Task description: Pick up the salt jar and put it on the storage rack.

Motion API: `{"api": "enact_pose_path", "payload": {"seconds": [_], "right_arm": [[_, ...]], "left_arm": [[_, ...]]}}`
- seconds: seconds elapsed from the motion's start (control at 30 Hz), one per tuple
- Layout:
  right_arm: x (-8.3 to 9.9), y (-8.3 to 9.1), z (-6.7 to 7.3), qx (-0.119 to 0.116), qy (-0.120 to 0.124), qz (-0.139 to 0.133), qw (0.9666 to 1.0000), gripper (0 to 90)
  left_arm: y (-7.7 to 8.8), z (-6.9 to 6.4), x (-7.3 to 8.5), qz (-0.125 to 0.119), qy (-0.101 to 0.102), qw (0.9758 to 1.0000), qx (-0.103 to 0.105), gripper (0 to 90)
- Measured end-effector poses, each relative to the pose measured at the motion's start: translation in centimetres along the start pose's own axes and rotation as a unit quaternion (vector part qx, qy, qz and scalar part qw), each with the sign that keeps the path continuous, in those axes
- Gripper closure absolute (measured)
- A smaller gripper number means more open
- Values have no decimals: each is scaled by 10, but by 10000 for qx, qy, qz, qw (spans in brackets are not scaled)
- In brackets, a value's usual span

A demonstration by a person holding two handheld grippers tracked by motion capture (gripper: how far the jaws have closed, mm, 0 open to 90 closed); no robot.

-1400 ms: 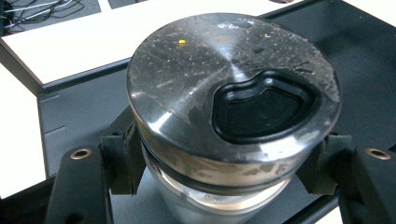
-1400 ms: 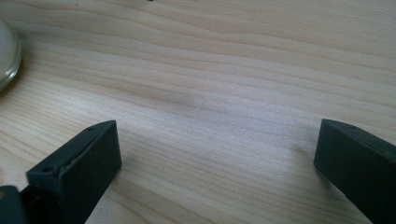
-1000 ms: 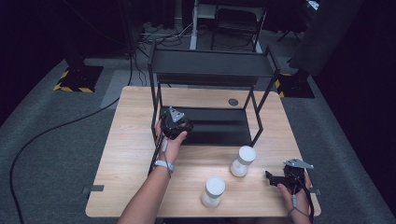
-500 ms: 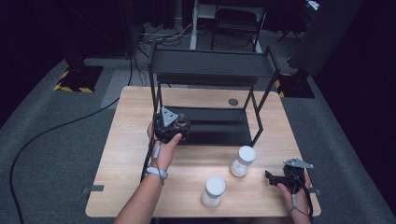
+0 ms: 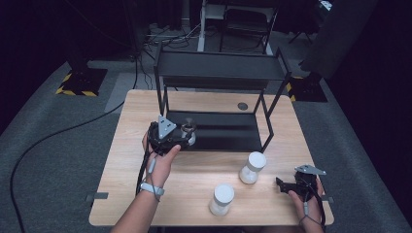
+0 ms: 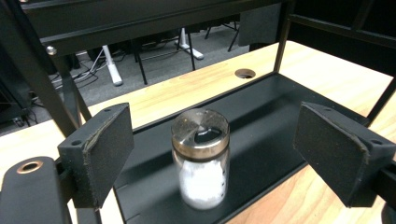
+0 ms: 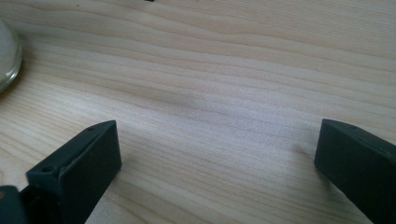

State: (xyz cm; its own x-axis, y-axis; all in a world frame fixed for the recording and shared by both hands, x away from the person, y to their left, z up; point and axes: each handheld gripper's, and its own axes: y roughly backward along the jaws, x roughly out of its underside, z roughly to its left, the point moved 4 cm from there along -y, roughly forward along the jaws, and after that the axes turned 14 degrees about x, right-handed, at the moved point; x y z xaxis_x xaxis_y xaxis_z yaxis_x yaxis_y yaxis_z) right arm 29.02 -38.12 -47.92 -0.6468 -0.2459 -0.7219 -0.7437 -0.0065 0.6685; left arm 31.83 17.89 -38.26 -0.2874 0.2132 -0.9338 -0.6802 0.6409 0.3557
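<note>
A glass shaker [image 6: 200,158] with a metal lid and white powder inside stands upright on the black lower shelf [image 6: 261,116] of the rack. My left gripper [image 6: 219,144] is open just in front of it; its jaws have just been opening, and the pads stand well off the glass on both sides. In the high view the left gripper [image 5: 167,136] is at the shelf's front left corner, with the shaker [image 5: 188,132] just to its right. My right gripper [image 5: 284,185] rests open near the table's front right, low over bare wood [image 7: 210,93].
Two white-lidded jars [image 5: 252,167] [image 5: 222,199] stand on the wooden table [image 5: 136,160] in front of the black two-level rack [image 5: 221,73]. One jar's rim [image 7: 7,56] shows at the left of the right gripper view. A round hole [image 5: 242,106] lies behind the shelf.
My left hand has drawn back leftward and toward the person, away from the shelf, leaving the shaker standing there. The right hand has stayed put.
</note>
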Motion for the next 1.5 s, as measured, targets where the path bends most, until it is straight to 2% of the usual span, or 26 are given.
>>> {"api": "enact_pose_path", "payload": {"seconds": [0.3, 0.5, 0.77, 0.93, 1.2, 1.5], "right_arm": [[0, 0, 0, 0, -1, 0, 10000, 3], [0, 0, 0, 7, -5, 1, 10000, 3], [0, 0, 1, 17, -11, 3, 10000, 3], [0, 1, 1, 22, -16, 3, 10000, 3], [0, 1, 1, 24, -19, 3, 10000, 3], [0, 1, 1, 26, -20, 2, 10000, 3]], "left_arm": [[28, 4, 3, 40, -32, 10000, -15, 117], [47, 8, 8, 85, -22, 9999, -124, 113], [68, 15, 22, 113, 90, 9999, -90, 106], [80, 19, 30, 154, 133, 9997, -145, 106], [96, 25, 40, 207, 161, 9995, -180, 101], [104, 27, 58, 327, 204, 9990, -223, 101]]}}
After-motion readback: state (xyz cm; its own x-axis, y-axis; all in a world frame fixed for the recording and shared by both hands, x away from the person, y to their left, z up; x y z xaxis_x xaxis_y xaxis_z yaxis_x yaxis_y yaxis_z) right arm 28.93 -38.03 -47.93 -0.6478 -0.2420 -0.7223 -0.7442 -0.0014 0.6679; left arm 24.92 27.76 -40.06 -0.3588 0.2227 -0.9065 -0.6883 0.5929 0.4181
